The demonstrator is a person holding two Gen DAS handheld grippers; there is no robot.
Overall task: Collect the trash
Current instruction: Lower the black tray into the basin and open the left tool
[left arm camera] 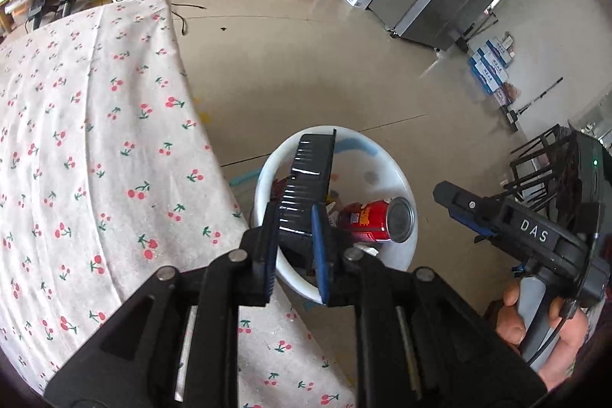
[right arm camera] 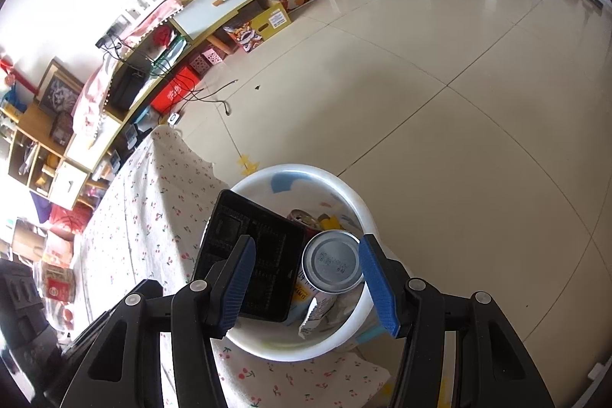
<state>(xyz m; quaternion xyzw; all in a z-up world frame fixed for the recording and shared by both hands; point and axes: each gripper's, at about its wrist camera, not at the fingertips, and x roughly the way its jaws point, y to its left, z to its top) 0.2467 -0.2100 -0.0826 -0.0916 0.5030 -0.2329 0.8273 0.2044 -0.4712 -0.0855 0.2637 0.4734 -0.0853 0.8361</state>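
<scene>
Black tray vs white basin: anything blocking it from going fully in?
Yes. The black tray leans on edge against the table-side wall of the white basin, its top above the rim. The can beside it and the wrappers fill the bottom, so it likely can't lie flat.

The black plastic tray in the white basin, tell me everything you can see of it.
The black plastic tray is a shallow moulded rectangle with ribbed walls and small compartments. It stands tilted in the round white basin, one end up against the rim beside the cherry-print tablecloth, next to the red drink can. The left gripper straddles its lower end, pads not pressing.
</scene>
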